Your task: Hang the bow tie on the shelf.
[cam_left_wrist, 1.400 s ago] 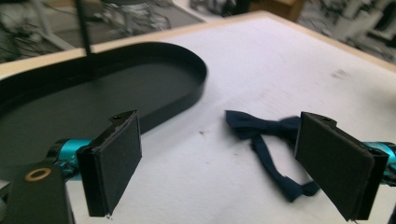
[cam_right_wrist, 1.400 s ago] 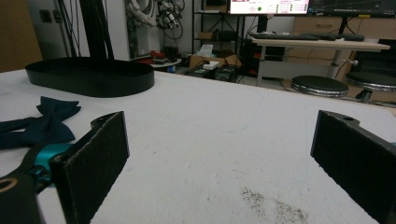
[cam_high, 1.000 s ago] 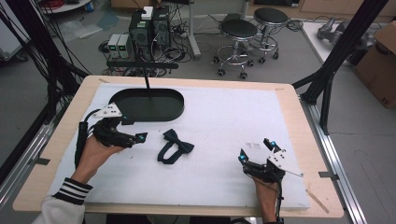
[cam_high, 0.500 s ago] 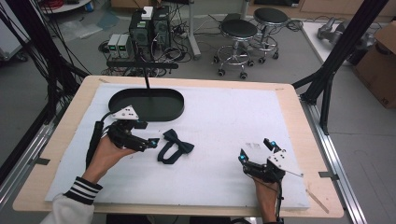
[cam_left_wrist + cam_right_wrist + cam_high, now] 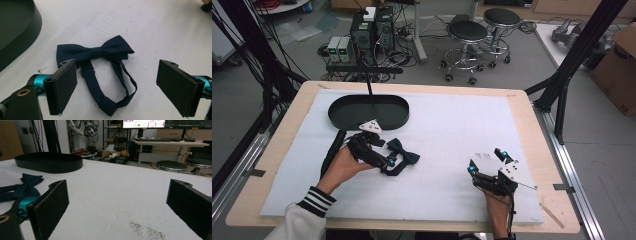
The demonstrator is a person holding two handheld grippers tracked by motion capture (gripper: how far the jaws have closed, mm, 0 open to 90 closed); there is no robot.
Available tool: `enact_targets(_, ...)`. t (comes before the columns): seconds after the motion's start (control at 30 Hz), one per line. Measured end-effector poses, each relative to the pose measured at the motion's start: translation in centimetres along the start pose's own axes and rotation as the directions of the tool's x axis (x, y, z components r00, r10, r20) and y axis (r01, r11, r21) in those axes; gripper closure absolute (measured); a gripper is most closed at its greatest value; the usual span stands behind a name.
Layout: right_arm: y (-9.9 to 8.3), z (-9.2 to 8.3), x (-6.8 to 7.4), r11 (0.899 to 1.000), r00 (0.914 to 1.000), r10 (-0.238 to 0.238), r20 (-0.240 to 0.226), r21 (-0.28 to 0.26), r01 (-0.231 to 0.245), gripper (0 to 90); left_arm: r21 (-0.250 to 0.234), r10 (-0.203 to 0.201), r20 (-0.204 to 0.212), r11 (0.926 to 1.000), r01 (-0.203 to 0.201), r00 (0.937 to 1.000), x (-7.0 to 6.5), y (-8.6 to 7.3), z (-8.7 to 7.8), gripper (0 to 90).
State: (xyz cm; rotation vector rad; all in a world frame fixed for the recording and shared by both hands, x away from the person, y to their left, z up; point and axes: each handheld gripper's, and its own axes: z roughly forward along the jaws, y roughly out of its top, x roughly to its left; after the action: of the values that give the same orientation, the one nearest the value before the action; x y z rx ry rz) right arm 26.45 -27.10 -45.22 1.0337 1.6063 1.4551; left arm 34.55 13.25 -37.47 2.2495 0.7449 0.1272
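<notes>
Navy fabric marks the bow tie (image 5: 100, 53), laid flat on the white surface (image 5: 452, 120) near the black oval tray (image 5: 337, 116). The left hand-held gripper (image 5: 120, 85) is held wide just over its strap. The right hand-held gripper (image 5: 486, 161), also spread wide, is rested well apart.

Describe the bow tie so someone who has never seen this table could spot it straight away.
On the white mat covering the table, find the black oval tray at the far left. Just nearer the person lies the bow tie, flat on the mat between the open left tongs. It is the only soft, navy fabric item, with a looped neck strap.
</notes>
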Motion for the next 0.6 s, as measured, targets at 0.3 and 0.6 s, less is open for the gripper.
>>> enact_targets(0.3, 0.0, 0.0, 0.0, 1.000, 0.9999, 0.012, -0.001, 0.001, -0.012, 3.2, 0.069, 0.046, 0.009, 0.9965, -0.047, 0.9989, -0.7, 0.3, 1.4, 22.3)
enact_targets(0.6, 0.0, -0.1, -0.1, 1.000, 0.9997, 0.026, 0.002, -0.003, -0.026, 3.2, 0.181, 0.037, 0.013, 0.9828, -0.039, 0.9992, -1.3, -0.1, 3.4, 24.2)
